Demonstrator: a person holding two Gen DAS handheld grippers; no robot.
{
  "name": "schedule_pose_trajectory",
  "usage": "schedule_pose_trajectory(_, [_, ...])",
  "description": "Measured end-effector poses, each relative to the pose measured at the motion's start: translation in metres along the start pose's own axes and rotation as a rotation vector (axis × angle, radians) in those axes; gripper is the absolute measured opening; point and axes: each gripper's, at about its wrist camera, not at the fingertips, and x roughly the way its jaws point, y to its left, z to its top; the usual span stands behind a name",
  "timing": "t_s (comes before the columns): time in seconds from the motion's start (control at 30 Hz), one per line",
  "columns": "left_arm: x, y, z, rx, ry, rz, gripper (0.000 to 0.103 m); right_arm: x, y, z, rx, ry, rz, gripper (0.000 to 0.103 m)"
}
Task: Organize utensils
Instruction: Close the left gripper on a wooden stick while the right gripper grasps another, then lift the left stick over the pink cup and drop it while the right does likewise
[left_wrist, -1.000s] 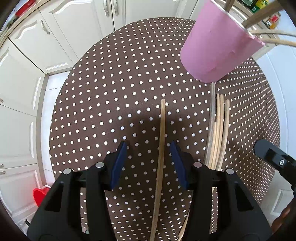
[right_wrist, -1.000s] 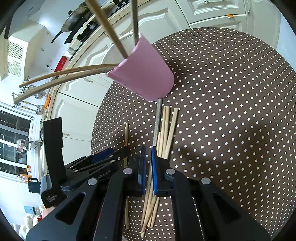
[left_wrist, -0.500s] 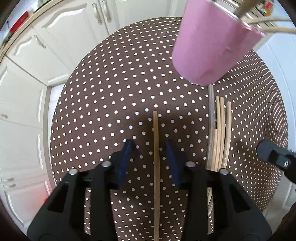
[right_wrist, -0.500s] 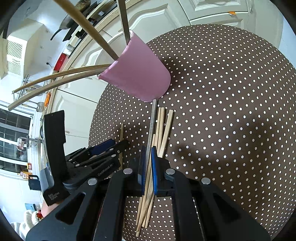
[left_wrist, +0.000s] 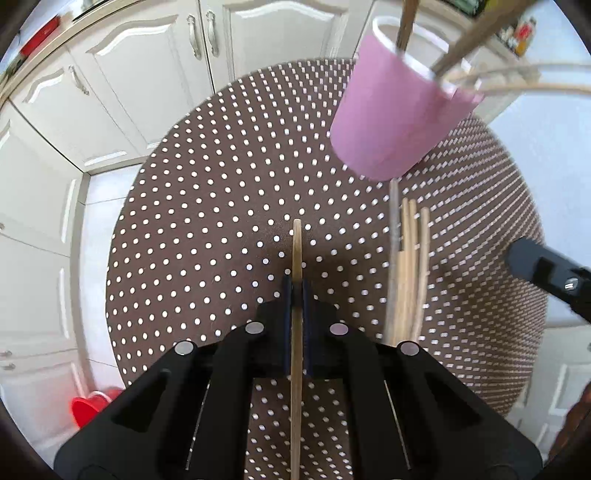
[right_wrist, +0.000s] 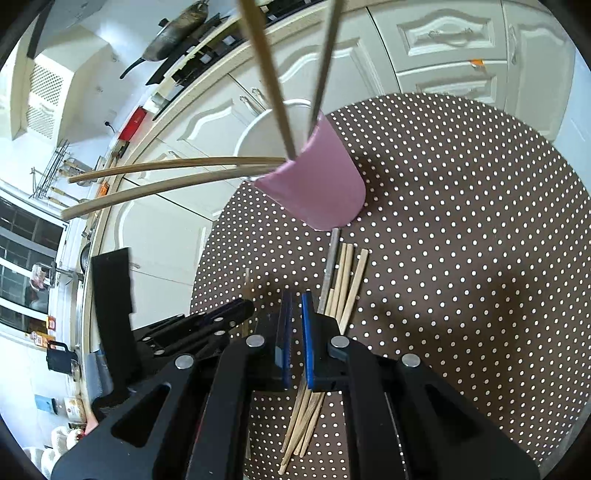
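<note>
While the left gripper (left_wrist: 296, 286) is clamping a lone wooden chopstick (left_wrist: 296, 254) and the right gripper (right_wrist: 296, 295) is hanging clenched and empty, the pick-up is finishing, likely calling for a lift into the pink cylindrical cup (left_wrist: 391, 122).

No writing to read here, nothing legible on the pink cup (left_wrist: 391, 122), nothing on the dotted tablecloth (right_wrist: 461, 229), and the small labels on the far counter clutter (right_wrist: 40, 334) are too tiny and blurred to make out
</note>
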Motion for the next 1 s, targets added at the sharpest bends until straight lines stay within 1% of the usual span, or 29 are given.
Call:
schedule_pose_trajectory(0.07, [-0.017, 0.009, -0.003, -0.017, -0.035, -0.027, 0.005, -0.002, 0.000, -0.003, 0.000, -0.002, -0.013, 0.004])
schedule_pose_trajectory(0.13, [-0.030, 0.012, -0.004, -0.015, -0.060, -0.039, 0.005, 0.001, -0.005, -0.007, 0.033, 0.011, -0.029, 0.004])
schedule_pose_trajectory(0.17, [-0.033, 0.014, -0.003, -0.014, -0.067, -0.040, 0.005, 0.002, -0.007, -0.009, 0.049, 0.017, -0.034, 0.005])
schedule_pose_trajectory(0.2, [-0.035, 0.018, -0.002, -0.016, -0.070, -0.041, 0.005, 0.005, -0.009, -0.010, 0.061, 0.026, -0.045, 0.008])
schedule_pose_trajectory(0.27, [-0.041, 0.025, 0.000, -0.025, -0.077, -0.041, 0.005, 0.011, -0.012, -0.013, 0.091, 0.045, -0.063, 0.008])
schedule_pose_trajectory(0.33, [-0.044, 0.029, -0.003, -0.036, -0.079, -0.043, 0.005, 0.019, -0.017, -0.017, 0.110, 0.061, -0.083, 0.008])
schedule_pose_trajectory(0.37, [-0.044, 0.030, -0.004, -0.040, -0.077, -0.043, 0.005, 0.027, -0.020, -0.018, 0.123, 0.083, -0.084, 0.008])
schedule_pose_trajectory(0.47, [-0.042, 0.032, -0.006, -0.045, -0.074, -0.043, 0.005, 0.043, -0.026, -0.017, 0.160, 0.112, -0.082, 0.009])
schedule_pose_trajectory(0.67, [-0.043, 0.032, -0.004, -0.055, -0.070, -0.046, 0.005, 0.072, -0.031, -0.008, 0.195, 0.178, -0.142, 0.013])
schedule_pose_trajectory(0.7, [-0.042, 0.032, -0.003, -0.057, -0.069, -0.048, 0.005, 0.077, -0.030, -0.007, 0.197, 0.191, -0.142, 0.013])
schedule_pose_trajectory(0.77, [-0.041, 0.031, -0.003, -0.056, -0.069, -0.046, 0.005, 0.085, -0.030, -0.006, 0.189, 0.206, -0.167, 0.013])
schedule_pose_trajectory(0.83, [-0.040, 0.032, -0.002, -0.062, -0.065, -0.050, 0.005, 0.091, -0.028, -0.002, 0.198, 0.199, -0.156, 0.013])
schedule_pose_trajectory(0.87, [-0.039, 0.032, -0.001, -0.063, -0.065, -0.049, 0.005, 0.094, -0.025, -0.001, 0.193, 0.197, -0.150, 0.008])
schedule_pose_trajectory(0.9, [-0.039, 0.032, -0.001, -0.065, -0.065, -0.051, 0.005, 0.096, -0.023, 0.000, 0.181, 0.194, -0.137, 0.006])
schedule_pose_trajectory(1.0, [-0.041, 0.030, 0.001, -0.064, -0.068, -0.054, 0.005, 0.099, -0.018, 0.003, 0.159, 0.196, -0.133, 0.006])
